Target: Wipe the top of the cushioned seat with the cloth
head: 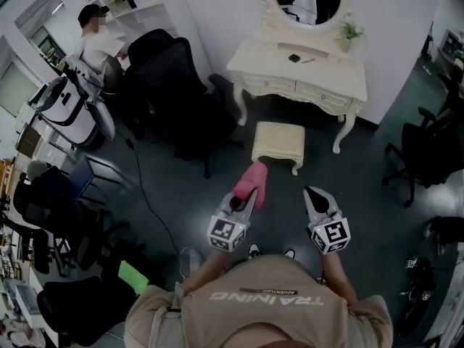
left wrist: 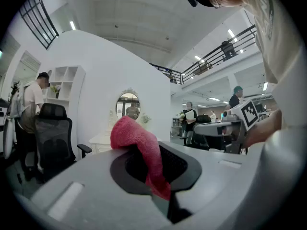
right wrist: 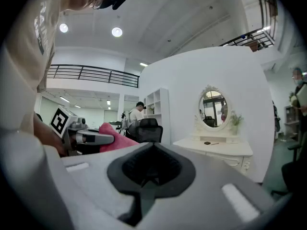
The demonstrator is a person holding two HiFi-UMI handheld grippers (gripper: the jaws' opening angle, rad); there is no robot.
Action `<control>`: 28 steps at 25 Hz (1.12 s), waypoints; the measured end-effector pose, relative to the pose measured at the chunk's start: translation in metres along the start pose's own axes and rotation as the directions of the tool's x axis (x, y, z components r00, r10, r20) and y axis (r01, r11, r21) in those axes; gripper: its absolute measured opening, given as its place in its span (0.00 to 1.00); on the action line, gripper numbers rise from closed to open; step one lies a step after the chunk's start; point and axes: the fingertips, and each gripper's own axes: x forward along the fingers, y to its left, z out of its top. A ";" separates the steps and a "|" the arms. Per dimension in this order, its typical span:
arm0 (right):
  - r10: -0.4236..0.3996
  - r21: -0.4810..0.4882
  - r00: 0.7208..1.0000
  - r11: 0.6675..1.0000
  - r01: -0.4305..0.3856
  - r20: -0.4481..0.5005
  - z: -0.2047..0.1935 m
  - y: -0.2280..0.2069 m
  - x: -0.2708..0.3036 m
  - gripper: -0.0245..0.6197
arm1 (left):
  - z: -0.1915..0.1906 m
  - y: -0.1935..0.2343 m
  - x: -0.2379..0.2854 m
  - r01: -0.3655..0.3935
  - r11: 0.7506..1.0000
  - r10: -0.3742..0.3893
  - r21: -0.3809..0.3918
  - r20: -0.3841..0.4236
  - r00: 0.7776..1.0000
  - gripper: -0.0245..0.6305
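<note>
Carrying the pink terry cloth (head: pixel 250 182) toward the cream cushioned seat (head: pixel 279 140), which has not been wiped yet.
Clamped tight on the cloth's lower edge, the left gripper (head: pixel 248 196) lets the rest stand loose, probably ready to lay flat. The seat stands well beyond it, near the white dressing table (head: pixel 304 71). To the right, the right gripper (head: pixel 313 193) has its jaws together, holding nothing.

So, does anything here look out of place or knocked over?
Nothing really stands out. The cushioned seat stands upright before the dressing table, and the pink cloth is simply pinched in the jaws of the left gripper.
</note>
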 end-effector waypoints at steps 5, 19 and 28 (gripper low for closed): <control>-0.021 -0.010 0.999 1.000 0.021 0.040 0.014 -0.006 0.003 0.04 | 0.007 0.002 0.003 0.007 1.000 -0.007 0.018 0.025 1.000 0.09; -0.042 -0.003 0.999 0.999 0.042 0.024 0.011 -0.011 0.004 0.05 | 0.006 0.012 0.014 0.015 1.000 -0.016 0.024 0.022 1.000 0.09; -0.112 0.003 0.993 0.994 0.112 -0.026 -0.004 -0.008 0.032 0.05 | -0.005 0.043 0.015 0.034 0.999 -0.034 0.013 0.019 0.999 0.09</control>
